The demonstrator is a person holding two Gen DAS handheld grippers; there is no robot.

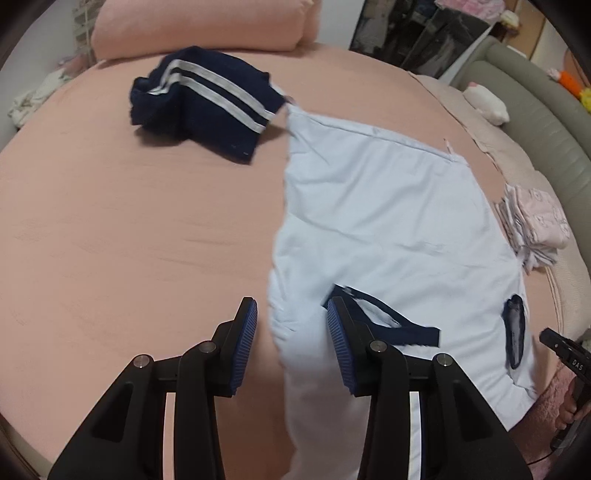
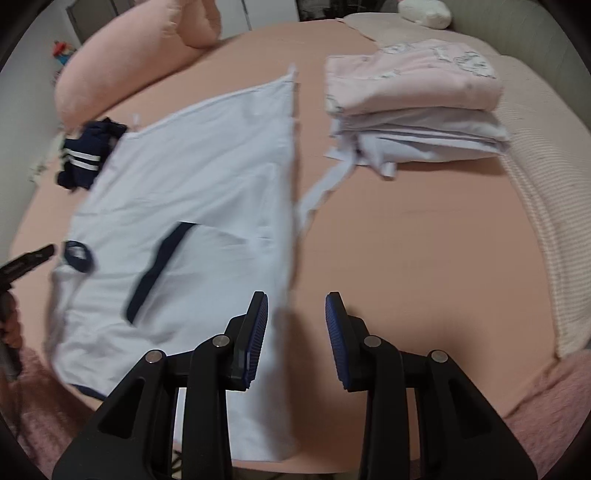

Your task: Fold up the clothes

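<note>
Two claws, left (image 1: 291,325) and right (image 2: 296,321), both parted, empty, over one pale blue garment (image 1: 388,206).

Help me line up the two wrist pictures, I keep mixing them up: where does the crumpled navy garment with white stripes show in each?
Left wrist view: the navy garment lies in the upper left, on the pink bed, touching the far corner of the light blue shirt.
Right wrist view: the navy garment sits small at the left edge, beside the same shirt.
Shared landmark: the pink pillow behind it.
</note>
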